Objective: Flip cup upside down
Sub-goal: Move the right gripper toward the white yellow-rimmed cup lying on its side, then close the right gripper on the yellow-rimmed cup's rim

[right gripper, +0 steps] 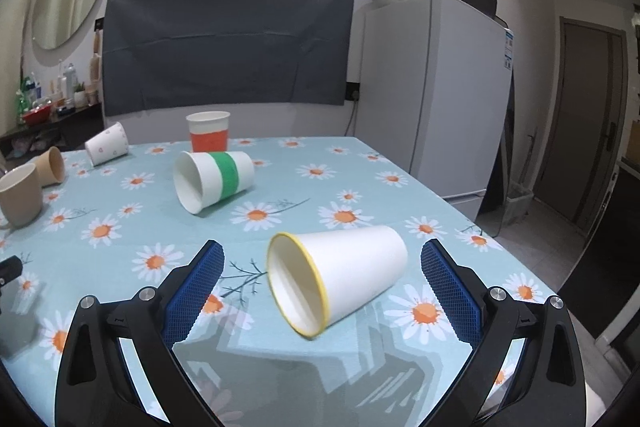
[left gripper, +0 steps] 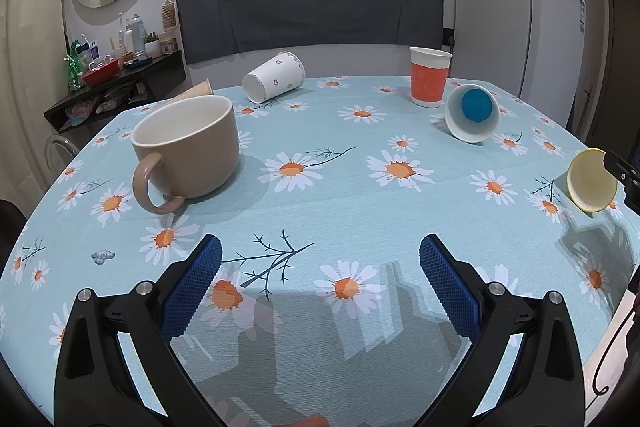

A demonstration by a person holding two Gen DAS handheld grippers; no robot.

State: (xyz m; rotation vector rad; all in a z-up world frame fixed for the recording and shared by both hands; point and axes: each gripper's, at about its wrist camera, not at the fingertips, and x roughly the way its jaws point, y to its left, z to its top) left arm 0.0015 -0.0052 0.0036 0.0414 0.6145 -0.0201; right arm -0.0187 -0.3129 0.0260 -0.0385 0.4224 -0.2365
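The right gripper (right gripper: 322, 259) hangs over the daisy-print tablecloth (right gripper: 360, 187) with its 2 blue pads (right gripper: 196, 291) spread wide. Between them lies a white paper cup with a yellow rim (right gripper: 340, 273), on its side, mouth facing the camera and to the left, touching neither pad. Farther back a green-banded cup (right gripper: 216, 181) also lies on its side. Behind it an orange cup (right gripper: 208, 137) stands upright. At the left edge sit a heart-print cup (right gripper: 107, 143) tipped over, a brown cup (right gripper: 50, 166) and a beige mug (right gripper: 20, 195).

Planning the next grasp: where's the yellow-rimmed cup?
In the right wrist view, the yellow-rimmed cup lies on its side between the open right tool's fingers, nearer than the green-banded cup.
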